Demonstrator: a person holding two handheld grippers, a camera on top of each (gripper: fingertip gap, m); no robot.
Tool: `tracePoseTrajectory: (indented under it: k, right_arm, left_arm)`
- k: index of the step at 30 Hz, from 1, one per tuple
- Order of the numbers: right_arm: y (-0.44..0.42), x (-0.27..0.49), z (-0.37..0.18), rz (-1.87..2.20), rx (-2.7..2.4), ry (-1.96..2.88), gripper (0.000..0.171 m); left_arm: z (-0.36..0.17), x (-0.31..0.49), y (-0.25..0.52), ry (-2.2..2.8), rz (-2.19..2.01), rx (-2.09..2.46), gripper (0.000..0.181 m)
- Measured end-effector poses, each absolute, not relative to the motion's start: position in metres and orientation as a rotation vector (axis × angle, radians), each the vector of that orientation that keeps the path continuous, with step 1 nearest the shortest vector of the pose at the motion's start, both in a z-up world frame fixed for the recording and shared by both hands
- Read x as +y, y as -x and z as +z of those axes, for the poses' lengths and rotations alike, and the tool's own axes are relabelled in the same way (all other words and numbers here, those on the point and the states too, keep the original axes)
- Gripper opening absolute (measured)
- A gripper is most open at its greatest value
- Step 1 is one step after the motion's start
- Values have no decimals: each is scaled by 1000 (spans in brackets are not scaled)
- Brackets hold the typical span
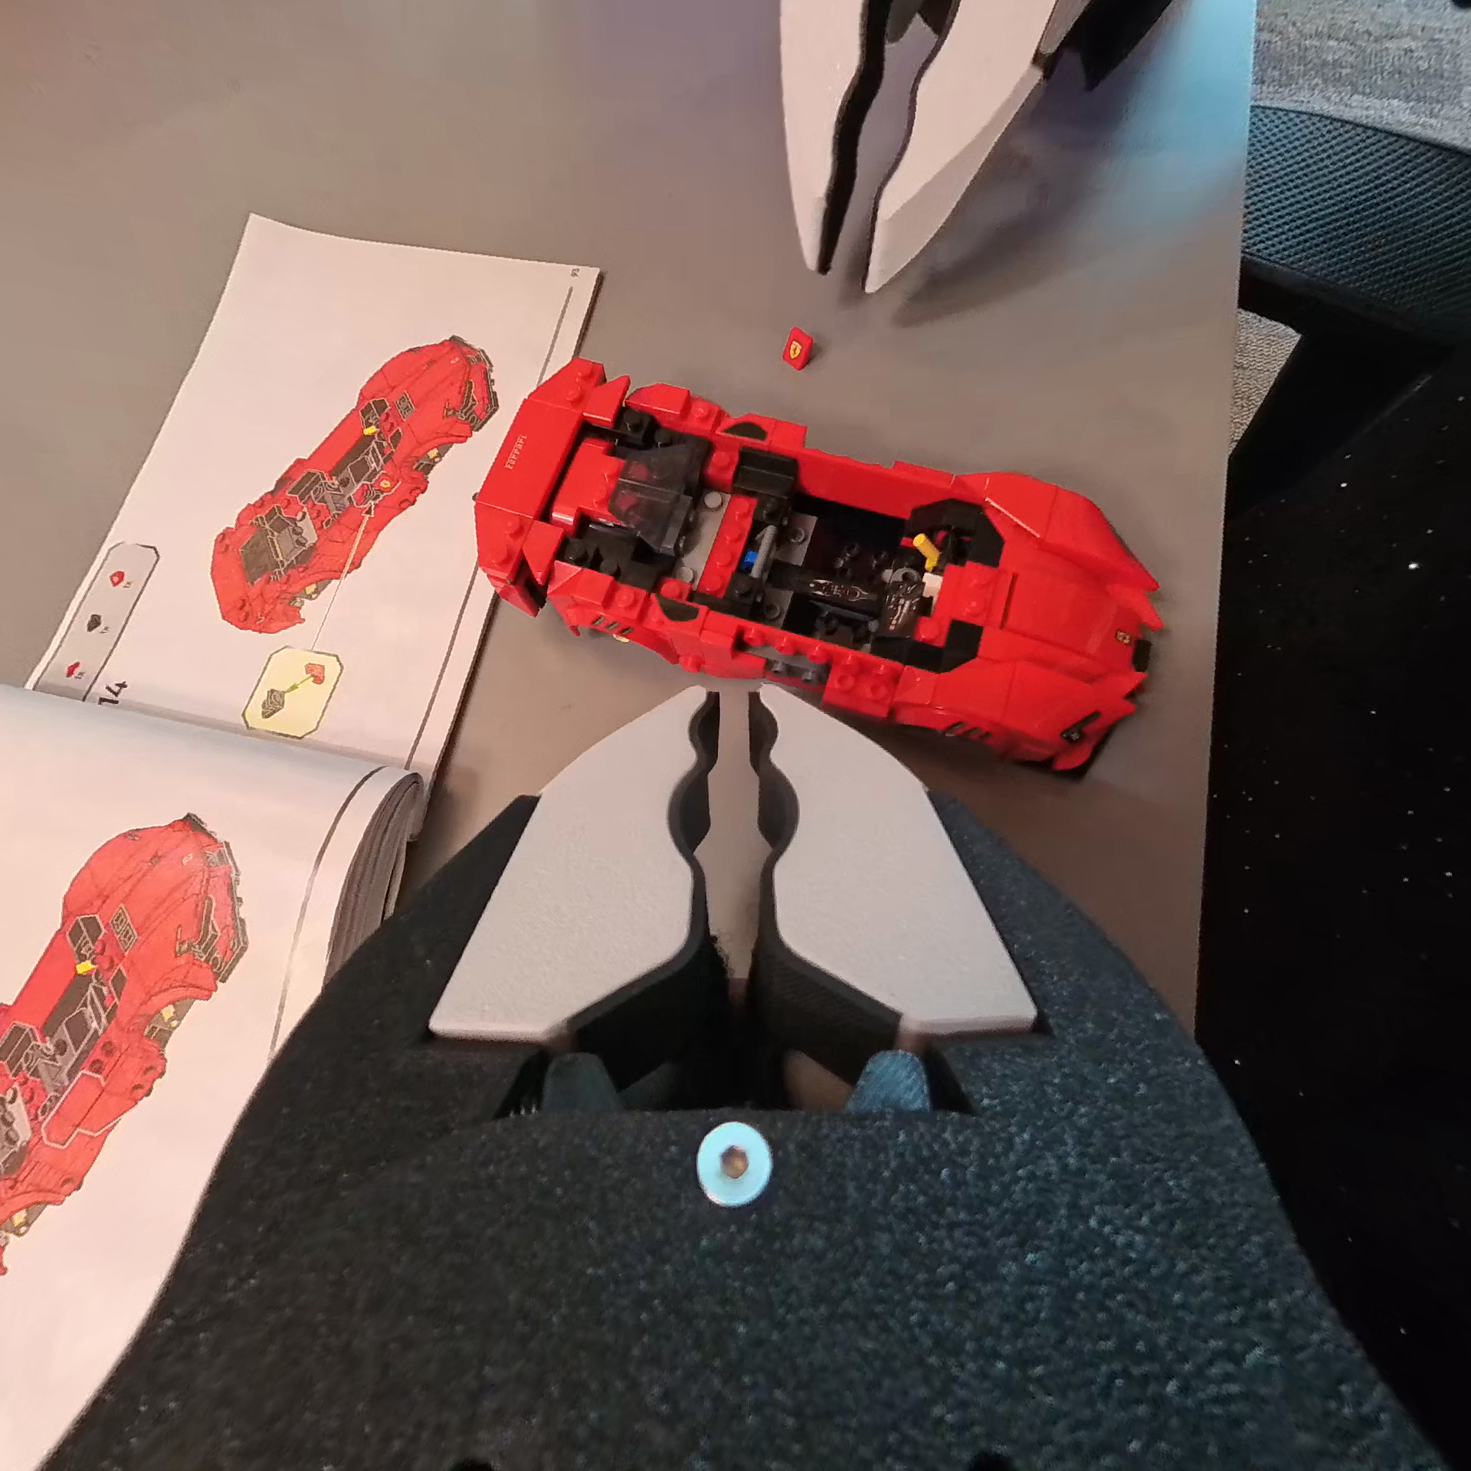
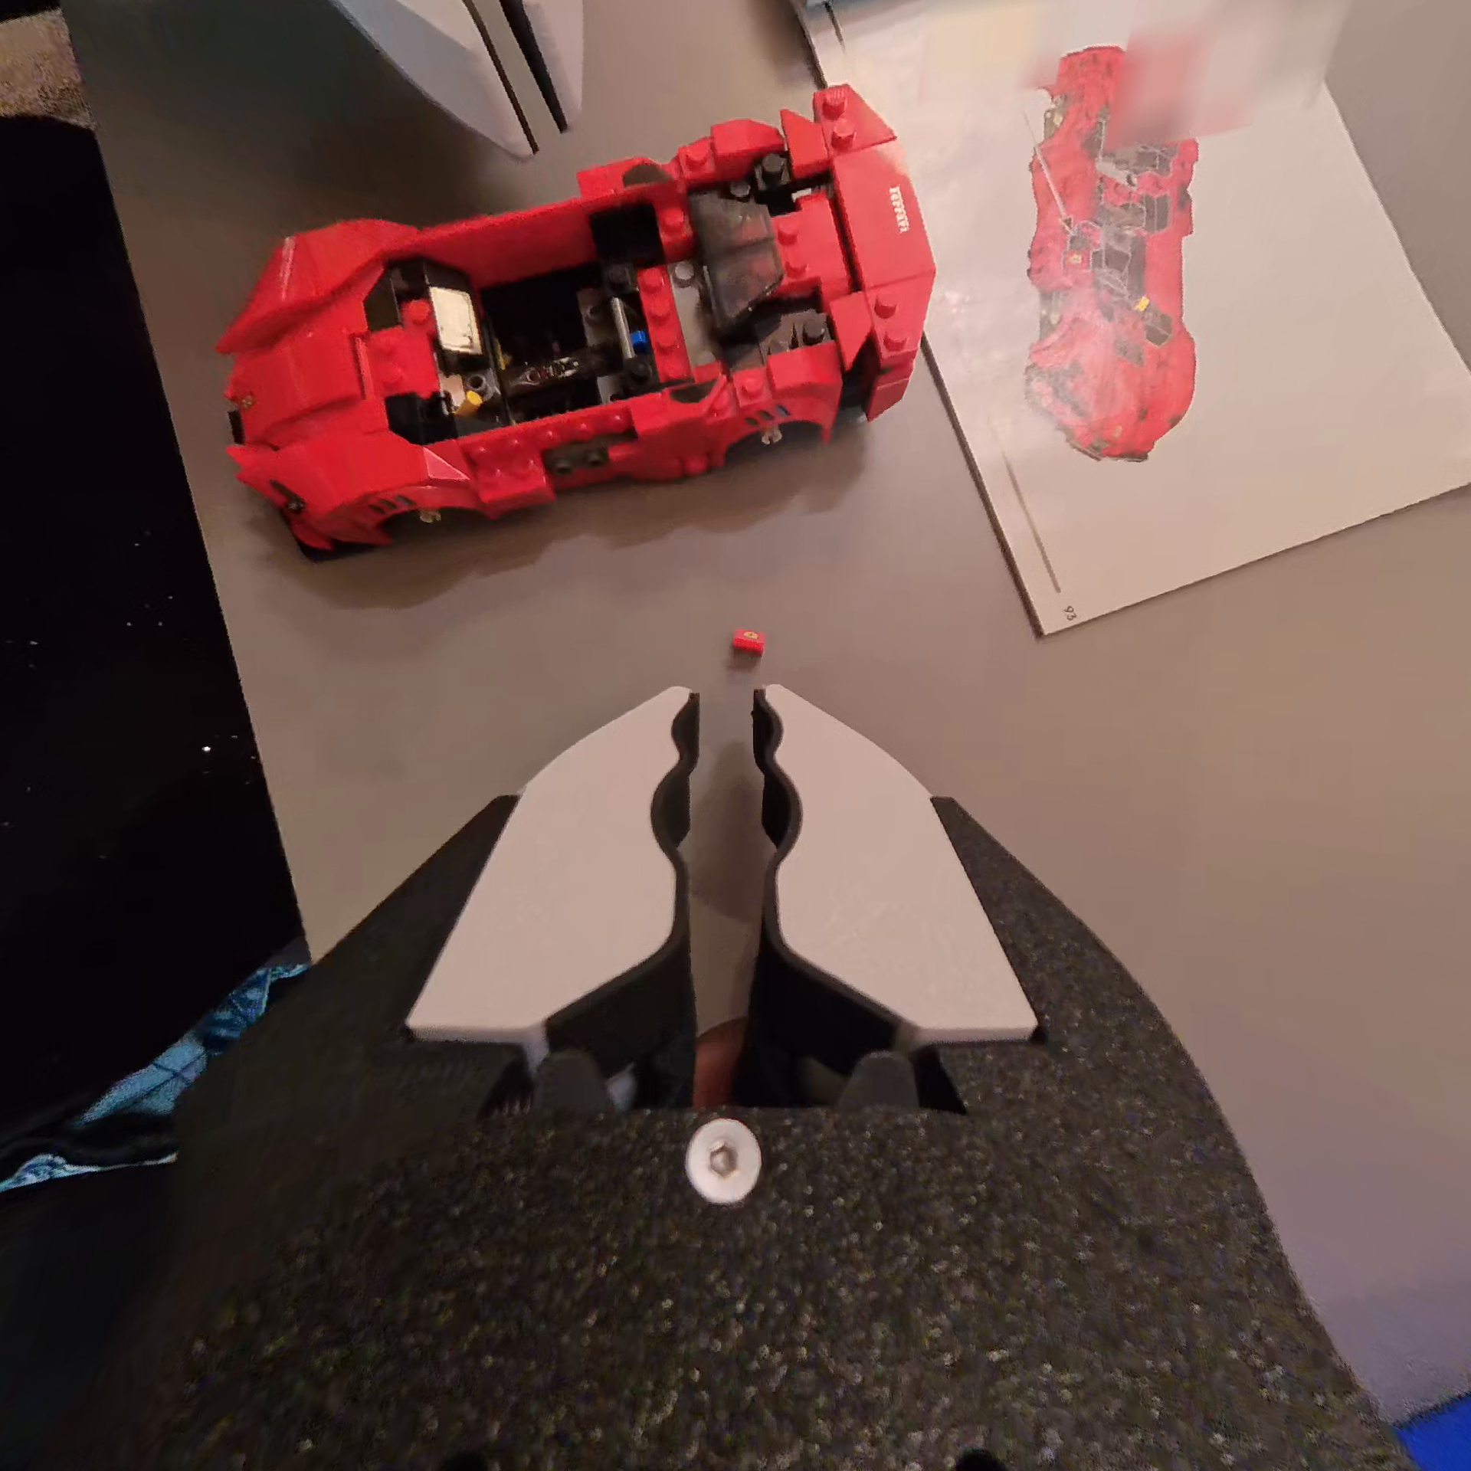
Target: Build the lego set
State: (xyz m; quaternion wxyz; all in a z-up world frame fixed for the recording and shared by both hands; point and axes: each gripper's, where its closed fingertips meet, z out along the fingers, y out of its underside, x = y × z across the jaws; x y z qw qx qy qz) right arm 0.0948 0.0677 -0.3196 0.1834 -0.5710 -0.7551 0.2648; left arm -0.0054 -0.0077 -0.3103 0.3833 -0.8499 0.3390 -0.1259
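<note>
Left wrist view: your left gripper [image 1: 739, 694] hangs with a narrow gap between its jaws, nothing in it, tips just beside the near flank of the red lego car [image 1: 812, 557]. The car sits roofless on a matte grey table [image 1: 239, 143], near its right edge; past that edge lie dark speckled floor [image 1: 1337, 875] and a black mesh chair seat [image 1: 1353, 183]. A small red tile [image 1: 800, 348] lies loose beyond the car, apart from it. The open instruction booklet [image 1: 318, 493] lies left of the car, one corner almost touching it. Right wrist view: your right gripper [image 2: 726, 691] is slightly parted and empty, tips just short of the red tile [image 2: 751, 641]. The car [image 2: 573, 334] stands farther off, the booklet [image 2: 1194, 358] to its right, the table edge and dark floor [image 2: 103, 557] at left.
</note>
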Motion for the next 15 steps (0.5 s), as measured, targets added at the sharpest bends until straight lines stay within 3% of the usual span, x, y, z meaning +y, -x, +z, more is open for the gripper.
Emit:
tracePoseTrajectory:
  k: [10,15]
  right_arm:
    - [-76,42,-309,936,-1997,1595,13]
    - [-76,22,-314,1055,-2024,1598,29]
  left_arm:
    - [-319,-13,10,2208,-305,872,7]
    - [-323,-24,2,2223,-340,914,7]
